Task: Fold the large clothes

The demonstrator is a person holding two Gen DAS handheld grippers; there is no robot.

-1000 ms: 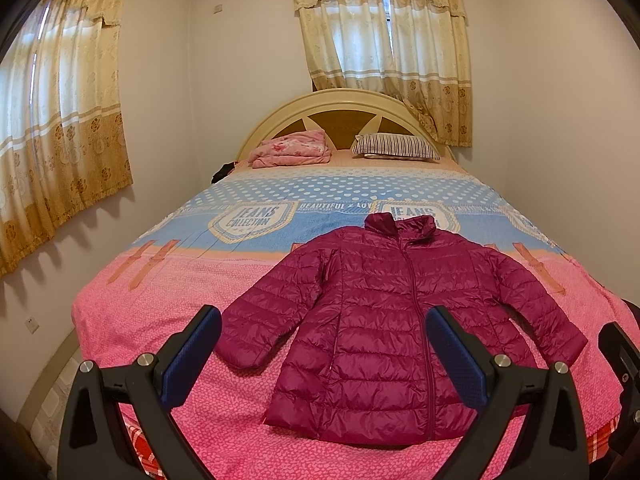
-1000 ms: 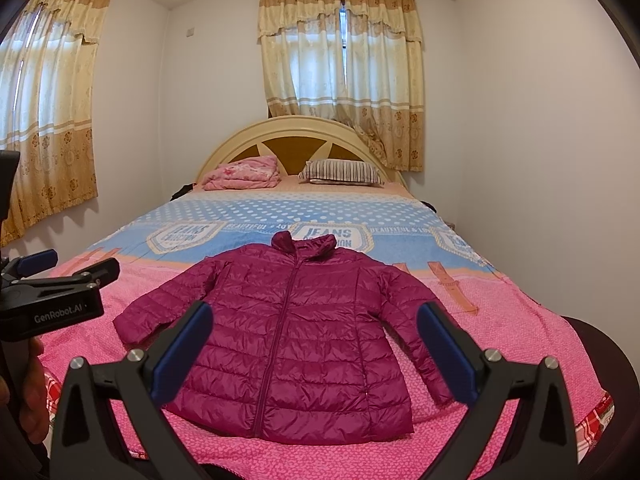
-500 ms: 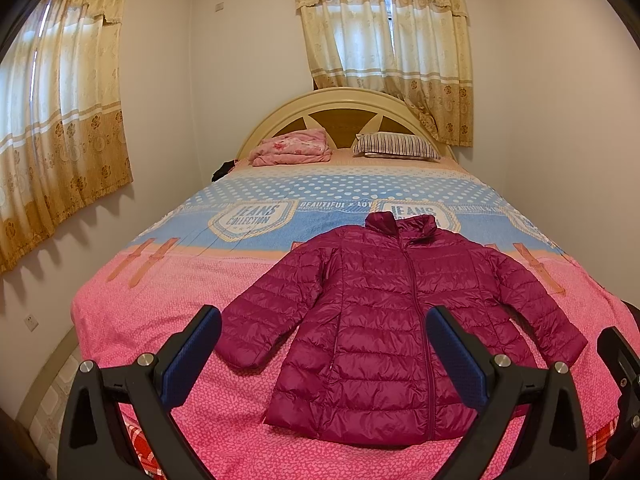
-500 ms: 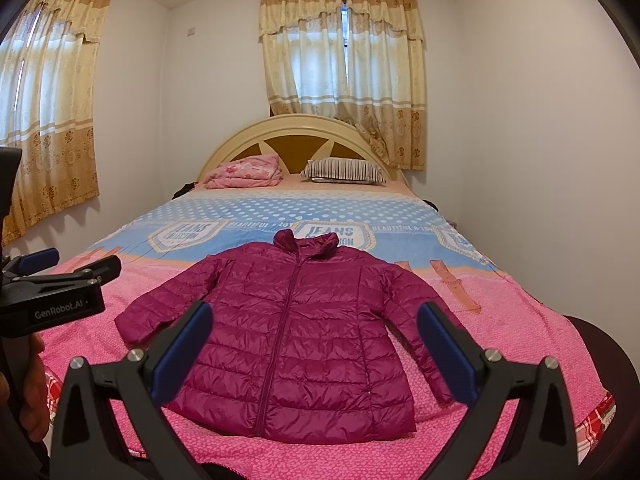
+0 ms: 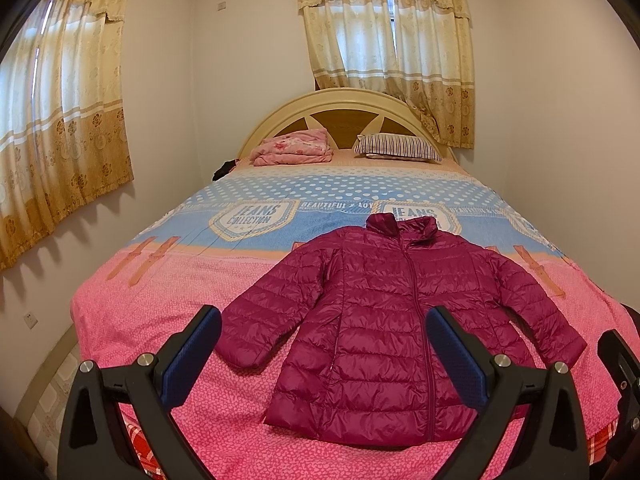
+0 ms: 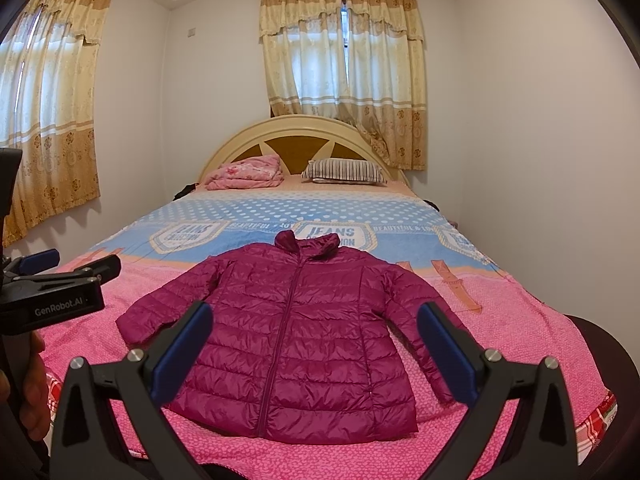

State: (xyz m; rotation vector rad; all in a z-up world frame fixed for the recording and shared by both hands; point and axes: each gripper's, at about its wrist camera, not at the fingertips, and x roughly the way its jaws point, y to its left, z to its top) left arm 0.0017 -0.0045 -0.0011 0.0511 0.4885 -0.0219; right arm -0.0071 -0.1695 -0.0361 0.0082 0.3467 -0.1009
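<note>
Magenta jacket [image 6: 296, 340] flat; left gripper [image 6: 60, 268] only in right view.

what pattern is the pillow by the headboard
Thin dark and light stripes on the pillow; clearest in the left wrist view.

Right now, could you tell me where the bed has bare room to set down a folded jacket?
Free: the pink bedspread left of the magenta puffer jacket, and the blue band beyond its collar. Crowded: the headboard end.

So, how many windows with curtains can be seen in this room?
2. One curtained window is on the far wall, behind the headboard. The other is on the left wall beside the bed. More may lie out of view.
</note>
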